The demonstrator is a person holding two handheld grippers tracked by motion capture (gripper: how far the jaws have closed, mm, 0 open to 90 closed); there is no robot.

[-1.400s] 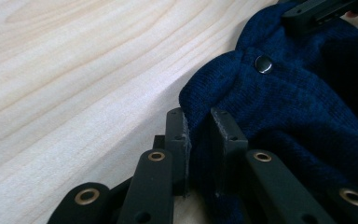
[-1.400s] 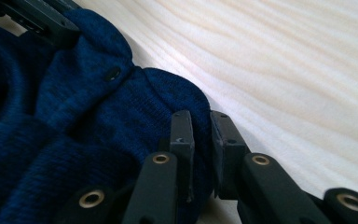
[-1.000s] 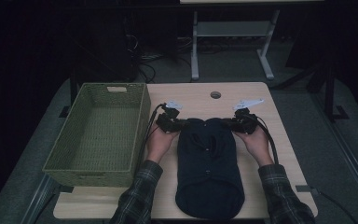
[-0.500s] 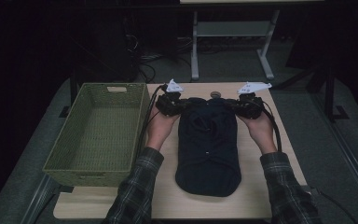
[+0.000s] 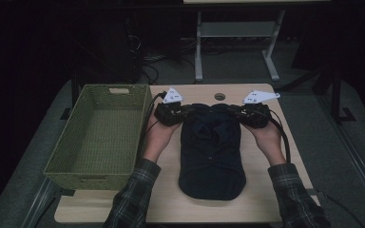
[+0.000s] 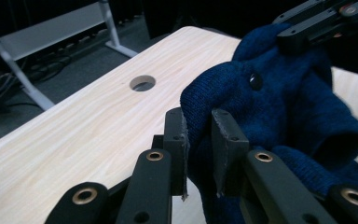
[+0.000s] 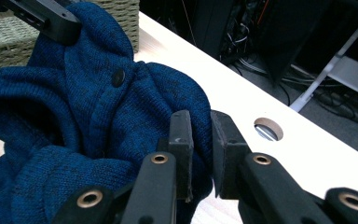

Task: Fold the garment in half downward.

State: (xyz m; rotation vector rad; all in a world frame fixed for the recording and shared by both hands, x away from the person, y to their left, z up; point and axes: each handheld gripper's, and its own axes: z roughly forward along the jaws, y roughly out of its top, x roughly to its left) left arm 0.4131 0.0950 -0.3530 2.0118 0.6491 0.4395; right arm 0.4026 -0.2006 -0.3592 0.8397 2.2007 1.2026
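Observation:
A dark blue knitted cardigan (image 5: 212, 152) with buttons lies lengthwise on the light wooden table (image 5: 266, 209). Its far end is lifted off the tabletop. My left gripper (image 5: 186, 111) is shut on the far left corner of the cardigan (image 6: 242, 98), with a fold of knit pinched between the pads (image 6: 175, 140). My right gripper (image 5: 235, 111) is shut on the far right corner of the cardigan (image 7: 98, 107) in the same way. In the right gripper view the other gripper's jaw (image 7: 51, 18) shows at the top left.
A green woven basket (image 5: 102, 135) stands on the left side of the table, close to my left hand. A round cable hole (image 5: 219, 96) lies just beyond the cardigan. A white metal frame (image 5: 233, 42) stands on the floor behind the table.
Both grippers have moved up and toward the far edge with the cardigan's far end in them. The garment has been drawn out longer and its far end has come off the table.

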